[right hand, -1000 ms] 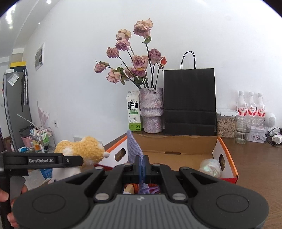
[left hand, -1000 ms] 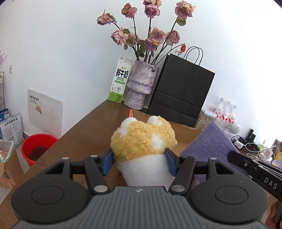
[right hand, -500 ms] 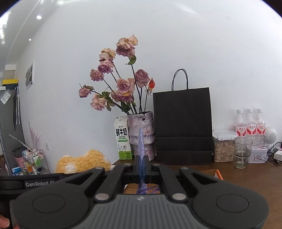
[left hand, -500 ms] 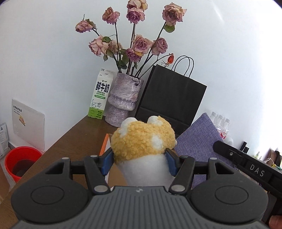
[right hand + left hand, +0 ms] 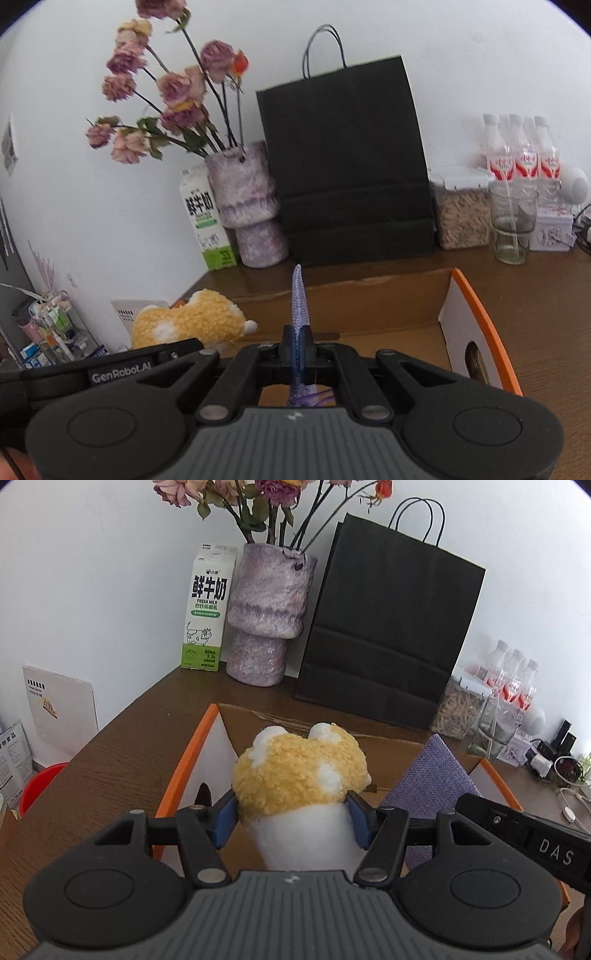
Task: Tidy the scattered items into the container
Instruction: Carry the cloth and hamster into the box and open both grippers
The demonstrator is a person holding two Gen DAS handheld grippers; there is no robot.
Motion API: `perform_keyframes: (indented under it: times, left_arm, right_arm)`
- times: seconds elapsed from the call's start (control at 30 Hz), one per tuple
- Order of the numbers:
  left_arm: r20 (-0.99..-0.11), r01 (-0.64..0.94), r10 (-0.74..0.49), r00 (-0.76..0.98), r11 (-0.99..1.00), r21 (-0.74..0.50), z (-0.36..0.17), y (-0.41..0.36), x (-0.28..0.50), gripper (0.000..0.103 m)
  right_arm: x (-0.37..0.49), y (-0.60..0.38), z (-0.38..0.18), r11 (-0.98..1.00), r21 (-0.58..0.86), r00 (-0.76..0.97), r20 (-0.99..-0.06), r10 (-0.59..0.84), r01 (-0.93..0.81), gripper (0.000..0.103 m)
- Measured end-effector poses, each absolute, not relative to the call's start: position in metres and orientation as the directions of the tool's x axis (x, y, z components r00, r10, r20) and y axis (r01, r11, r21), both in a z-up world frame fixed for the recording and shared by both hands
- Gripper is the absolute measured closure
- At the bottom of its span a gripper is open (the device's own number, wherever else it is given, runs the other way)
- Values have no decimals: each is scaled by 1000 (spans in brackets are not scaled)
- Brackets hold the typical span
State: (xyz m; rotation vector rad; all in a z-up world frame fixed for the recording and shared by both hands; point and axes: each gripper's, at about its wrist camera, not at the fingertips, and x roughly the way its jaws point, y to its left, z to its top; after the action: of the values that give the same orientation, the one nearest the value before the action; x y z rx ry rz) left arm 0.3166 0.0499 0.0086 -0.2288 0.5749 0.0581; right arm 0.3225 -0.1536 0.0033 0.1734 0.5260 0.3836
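left claw clamps plush toy over box.

I'm looking at a lived-in home: a brown wooden counter against a white wall carries a mottled purple vase of dried roses, a white-and-green milk carton, a black paper shopping bag, a clear jar of grain and pink-labelled water bottles

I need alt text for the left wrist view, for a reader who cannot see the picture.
The left gripper holds a yellow and white plush toy above an open cardboard box with orange edges on a wooden table. A purple cloth hangs beside it at right. Behind stand a milk carton, a vase and a black paper bag.
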Motion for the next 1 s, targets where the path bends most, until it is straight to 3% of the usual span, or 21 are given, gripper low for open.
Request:
perform_keyframes:
  times: [0.17, 0.23, 0.27, 0.3, 0.33, 0.43, 0.5, 0.73, 1.0]
  left_arm:
    - [-548, -115, 17, 836, 983, -146, 6, 43, 314, 38]
    - [-546, -127, 42, 837, 985, -118, 7, 41, 311, 31]
    - [-536, -131, 55, 842, 986, -104, 10, 41, 309, 21]
    - [-523, -128, 58, 850, 987, -99, 11, 41, 305, 9]
    - [-505, -122, 58, 861, 988, -96, 14, 41, 302, 3]
    - [-440, -160, 118, 890, 985, -59, 23, 41, 290, 0]
    - [-423, -160, 119, 898, 985, -64, 28, 42, 286, 0]
    - [-426, -178, 151, 892, 984, -22, 30, 38, 283, 0]
    - [-406, -161, 119, 906, 984, -70, 29, 45, 277, 0]
  right_arm:
    - [323, -151, -4, 932, 210, 796, -486, 362, -295, 102]
    - [321, -148, -3, 939, 175, 796, -499, 343, -295, 97]
    - [320, -146, -2, 944, 150, 796, -509, 329, -294, 95]
    - [318, -143, 0, 952, 106, 805, -513, 299, -286, 87]
    - [316, -141, 1, 957, 64, 816, -509, 275, -283, 62]
    - [308, -143, 11, 970, -4, 859, -466, 213, -243, 10]
    - [304, -149, 19, 964, 9, 864, -441, 243, -267, 0]
    - [300, -148, 28, 959, 7, 865, -431, 258, -283, 0]
    - [300, -145, 25, 960, -12, 863, -443, 245, -279, 0]
